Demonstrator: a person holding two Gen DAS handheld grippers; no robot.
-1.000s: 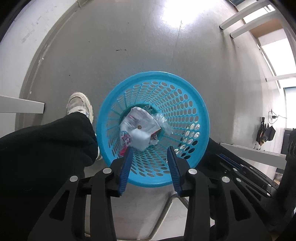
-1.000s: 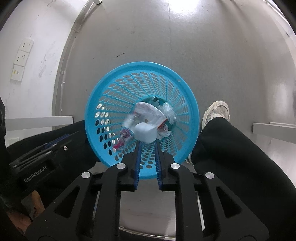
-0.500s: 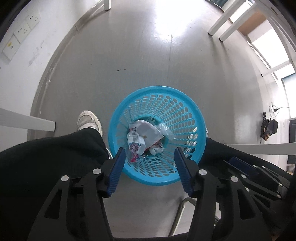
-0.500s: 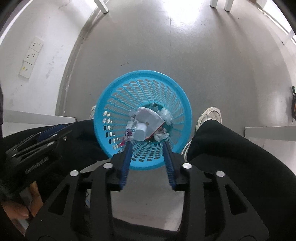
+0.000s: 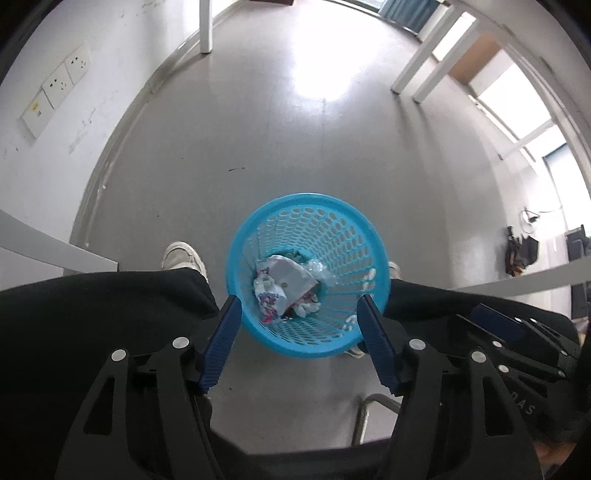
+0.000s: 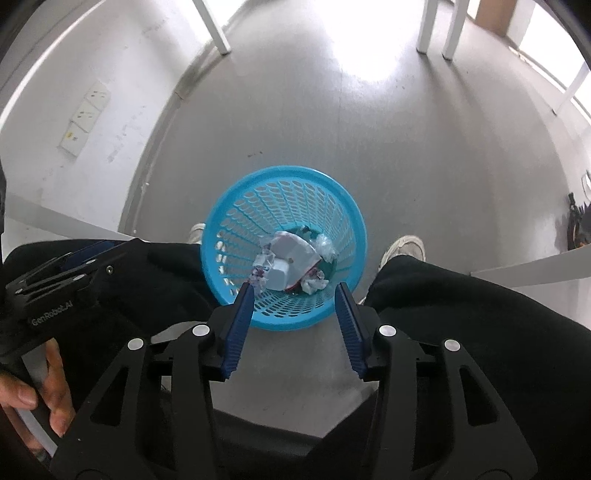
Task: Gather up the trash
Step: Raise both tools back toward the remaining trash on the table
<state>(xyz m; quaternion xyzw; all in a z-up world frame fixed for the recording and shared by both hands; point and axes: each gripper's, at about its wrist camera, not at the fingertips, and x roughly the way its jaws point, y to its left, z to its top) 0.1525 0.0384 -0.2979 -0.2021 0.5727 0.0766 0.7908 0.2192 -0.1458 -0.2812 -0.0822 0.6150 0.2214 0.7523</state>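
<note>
Nearest the cameras, both claws point steeply down with nothing between their blue pads: the left claw (image 5: 299, 332) is spread wide and opening further, framing the basket below, and the right claw (image 6: 295, 317) is spread too, its jaws also opening and empty. A hand (image 6: 33, 398) grips the left tool's handle at the edge of the right wrist view. Below them, between the person's dark-trousered legs (image 5: 103, 314) and pale shoes (image 6: 404, 249), stands the blue perforated basket (image 5: 306, 273) upright on the grey floor (image 5: 295, 155). The trash (image 5: 284, 288), a white wrapper, a printed packet and crumpled clear film, lies at the basket's bottom. The drop looks finished, so the step in hand is likely a clean retreat: lift straight up clear of the rim, keep the jaws apart, and avoid knocking the light basket over. Further off stand white furniture legs (image 5: 205, 26) and a wall with sockets (image 5: 55, 90)
</note>
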